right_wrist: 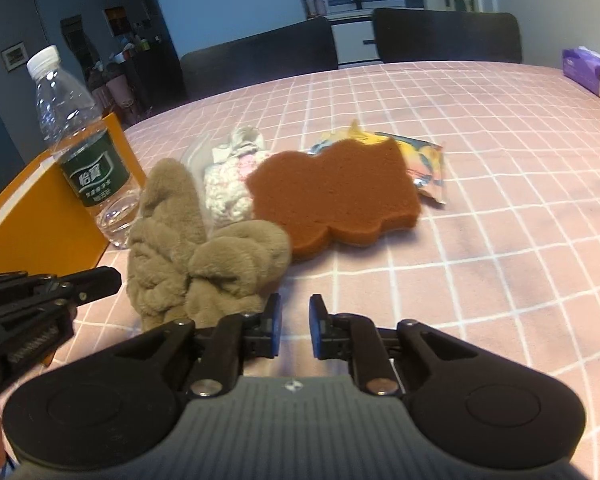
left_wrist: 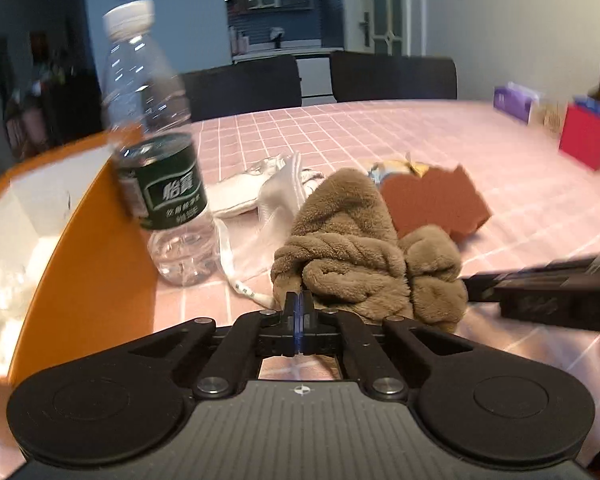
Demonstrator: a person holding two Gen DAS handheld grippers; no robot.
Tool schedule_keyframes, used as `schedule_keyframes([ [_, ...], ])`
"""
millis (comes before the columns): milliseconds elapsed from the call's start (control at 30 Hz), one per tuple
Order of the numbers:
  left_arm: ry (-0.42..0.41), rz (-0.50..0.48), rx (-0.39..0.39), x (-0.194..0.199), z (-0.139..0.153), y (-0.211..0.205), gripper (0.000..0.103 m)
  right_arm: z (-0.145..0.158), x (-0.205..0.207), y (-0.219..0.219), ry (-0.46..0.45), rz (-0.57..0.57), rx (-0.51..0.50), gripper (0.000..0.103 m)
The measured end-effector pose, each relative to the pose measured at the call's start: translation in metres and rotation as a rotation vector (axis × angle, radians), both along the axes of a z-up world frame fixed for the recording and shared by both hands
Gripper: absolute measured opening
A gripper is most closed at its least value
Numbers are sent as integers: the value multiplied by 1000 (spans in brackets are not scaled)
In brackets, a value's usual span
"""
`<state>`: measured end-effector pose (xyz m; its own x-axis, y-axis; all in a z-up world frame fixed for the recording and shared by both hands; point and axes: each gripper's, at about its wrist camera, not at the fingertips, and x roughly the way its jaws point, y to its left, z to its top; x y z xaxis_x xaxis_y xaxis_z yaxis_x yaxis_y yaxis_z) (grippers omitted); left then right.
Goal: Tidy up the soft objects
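Observation:
A crumpled brown fleece cloth (left_wrist: pixel 352 256) (right_wrist: pixel 204 260) lies on the pink checked tablecloth (right_wrist: pixel 480 200). Behind it are a rust-brown wavy sponge (left_wrist: pixel 440 204) (right_wrist: pixel 336 196) and a white knitted piece in a clear bag (left_wrist: pixel 240 196) (right_wrist: pixel 228 192). My left gripper (left_wrist: pixel 298 304) (right_wrist: pixel 116 278) is shut, with its tip at the cloth's near left edge; I see no fabric between the pads. My right gripper (right_wrist: pixel 295 322) (left_wrist: pixel 470 284) stands slightly open and empty, just right of the cloth.
An orange box (left_wrist: pixel 96 248) (right_wrist: pixel 48 232) stands at the left with a water bottle (left_wrist: pixel 160 168) (right_wrist: pixel 84 152) beside it. A snack packet (right_wrist: pixel 424 164) lies behind the sponge. A purple tissue pack (right_wrist: pixel 588 70) and red box (left_wrist: pixel 586 138) sit far right. Dark chairs (right_wrist: pixel 260 64) line the far edge.

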<state>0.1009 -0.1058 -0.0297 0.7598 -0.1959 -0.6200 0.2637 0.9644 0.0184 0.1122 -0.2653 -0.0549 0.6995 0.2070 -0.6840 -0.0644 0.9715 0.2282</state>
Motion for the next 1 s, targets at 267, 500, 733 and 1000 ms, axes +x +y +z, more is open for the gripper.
schedule_keyframes([
  [267, 52, 26, -256, -3, 14, 24, 78, -2, -7, 31, 11, 151, 25, 14],
  [500, 222, 130, -451, 24, 0, 21, 94, 0, 4, -6, -8, -45, 22, 42],
  [733, 280, 287, -493, 56, -12, 15, 97, 2, 15, -9, -35, -115, 63, 47],
  [1000, 221, 261, -355, 62, -13, 10, 69, -5, 30, 7, -19, -116, 106, 62],
])
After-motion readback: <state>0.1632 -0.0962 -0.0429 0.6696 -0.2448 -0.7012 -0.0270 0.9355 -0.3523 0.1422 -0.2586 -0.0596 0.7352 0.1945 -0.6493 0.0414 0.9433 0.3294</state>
